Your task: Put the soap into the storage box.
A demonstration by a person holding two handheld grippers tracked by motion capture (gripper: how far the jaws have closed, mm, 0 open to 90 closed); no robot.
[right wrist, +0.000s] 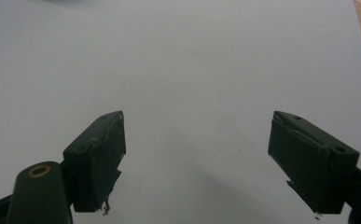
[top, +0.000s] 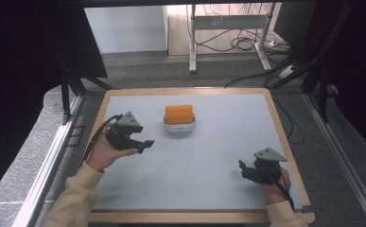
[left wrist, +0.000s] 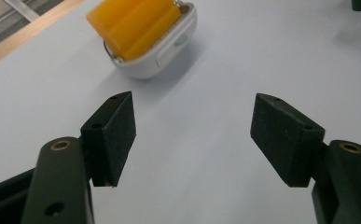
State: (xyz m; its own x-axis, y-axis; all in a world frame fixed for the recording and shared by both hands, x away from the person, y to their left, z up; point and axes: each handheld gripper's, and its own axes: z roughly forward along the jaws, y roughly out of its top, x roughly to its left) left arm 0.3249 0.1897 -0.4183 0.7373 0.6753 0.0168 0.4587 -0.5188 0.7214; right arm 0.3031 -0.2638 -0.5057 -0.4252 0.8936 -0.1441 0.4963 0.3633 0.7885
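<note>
From above, a person seated at a pale grey surface with a wooden border holds a gripper in each hand — the left gripper raised at the left side, the right gripper low near the front right corner. A white holder carrying orange rolls stands toward the far middle of the surface, apart from both grippers.

In the left gripper view, the left gripper has its jaws spread wide with nothing between them; the white holder with its orange rolls sits ahead and to the left, well clear of the pads.

In the right gripper view, the right gripper is likewise wide open and empty — bare grey surface lies beneath and ahead of it.
</note>
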